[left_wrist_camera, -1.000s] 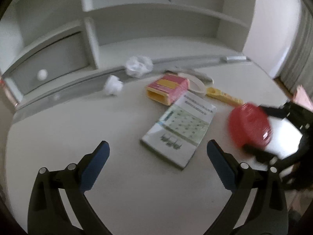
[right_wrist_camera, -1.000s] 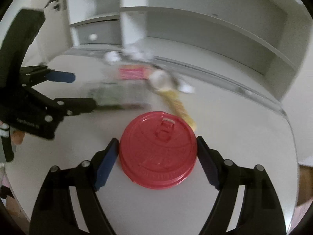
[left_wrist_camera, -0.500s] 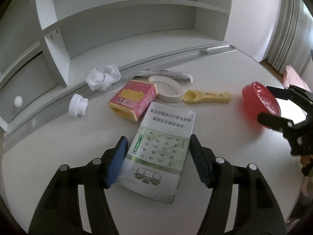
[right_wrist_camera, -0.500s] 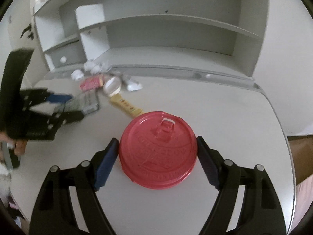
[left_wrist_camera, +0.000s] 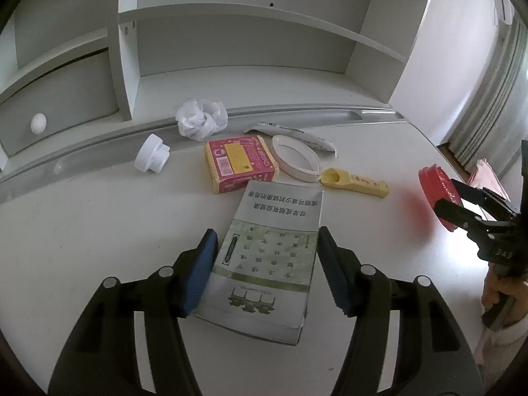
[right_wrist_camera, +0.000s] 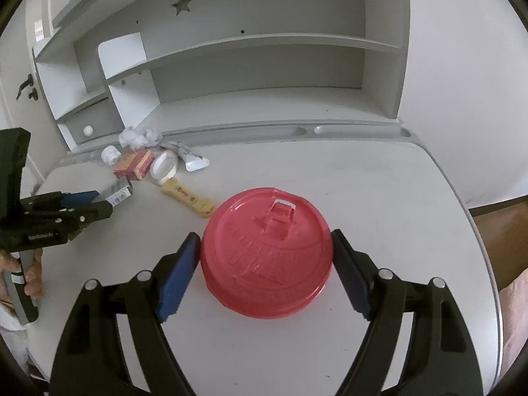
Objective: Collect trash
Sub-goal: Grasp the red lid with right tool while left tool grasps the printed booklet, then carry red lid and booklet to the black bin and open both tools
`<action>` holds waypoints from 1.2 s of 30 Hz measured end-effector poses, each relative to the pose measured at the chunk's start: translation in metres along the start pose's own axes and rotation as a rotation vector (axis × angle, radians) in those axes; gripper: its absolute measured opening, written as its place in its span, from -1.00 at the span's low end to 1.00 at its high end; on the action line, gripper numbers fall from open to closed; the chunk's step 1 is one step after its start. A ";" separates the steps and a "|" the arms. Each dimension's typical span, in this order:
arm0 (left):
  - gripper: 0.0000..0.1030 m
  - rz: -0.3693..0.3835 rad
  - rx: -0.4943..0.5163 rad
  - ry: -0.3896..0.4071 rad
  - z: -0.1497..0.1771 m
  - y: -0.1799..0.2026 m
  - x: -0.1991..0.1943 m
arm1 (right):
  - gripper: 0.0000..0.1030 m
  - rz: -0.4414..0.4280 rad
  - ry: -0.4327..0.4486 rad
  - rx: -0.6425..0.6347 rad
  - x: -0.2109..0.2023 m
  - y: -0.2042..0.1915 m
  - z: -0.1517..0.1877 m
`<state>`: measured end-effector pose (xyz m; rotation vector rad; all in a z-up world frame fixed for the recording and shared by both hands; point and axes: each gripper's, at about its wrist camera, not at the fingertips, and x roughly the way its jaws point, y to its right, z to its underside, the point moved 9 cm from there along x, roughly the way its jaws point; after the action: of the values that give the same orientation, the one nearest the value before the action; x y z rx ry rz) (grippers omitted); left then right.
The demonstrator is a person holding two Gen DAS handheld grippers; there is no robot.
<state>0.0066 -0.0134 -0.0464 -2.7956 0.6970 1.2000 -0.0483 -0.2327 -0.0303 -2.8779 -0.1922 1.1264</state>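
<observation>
A: Our right gripper clamps the red cup lid across its width, both pads against the rim, top face and sip tab toward the camera. We judge the lid held off the white desk, though we cannot tell by how much.

B: And our left gripper straddles the near half of the booklet, which lies flat on the desk. The jaws stand just wider than it, neither pad clearly pressing, so it grips nothing yet.

A: What could go wrong?

B: The booklet is thin and flat. If we close too high, the pads may skate over the cover or buckle it, not lift it. The lid is held only by its rim; a squeeze or knock could pop it free.

A: How does the booklet lie?

B: Its long axis runs away from us, nearly along the fingers, far end leaning slightly right toward the pink box and yellow scoop. The crumpled paper waits behind.
</observation>
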 end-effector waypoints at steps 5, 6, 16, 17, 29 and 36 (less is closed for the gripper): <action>0.17 0.001 -0.002 0.000 0.000 -0.001 0.000 | 0.50 0.005 0.002 -0.014 0.000 -0.002 0.000; 0.17 0.001 -0.003 0.000 0.000 -0.001 0.000 | 0.51 0.011 0.003 -0.019 0.000 -0.003 0.000; 0.17 0.003 -0.004 0.002 0.001 -0.002 -0.004 | 0.51 0.037 0.006 -0.016 0.000 -0.001 0.000; 0.16 -0.005 0.000 0.022 -0.001 -0.001 -0.008 | 0.51 0.042 0.002 -0.008 0.001 0.001 0.000; 0.12 0.091 0.163 0.299 -0.038 0.135 -0.113 | 0.50 -0.158 0.306 0.126 -0.125 0.042 -0.030; 0.12 0.479 0.494 0.181 0.022 0.383 -0.110 | 0.50 0.090 0.477 0.270 -0.279 0.185 0.015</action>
<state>-0.2312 -0.3103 0.0734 -2.3971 1.5025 0.6721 -0.2427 -0.4531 0.1305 -2.8224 0.1025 0.4038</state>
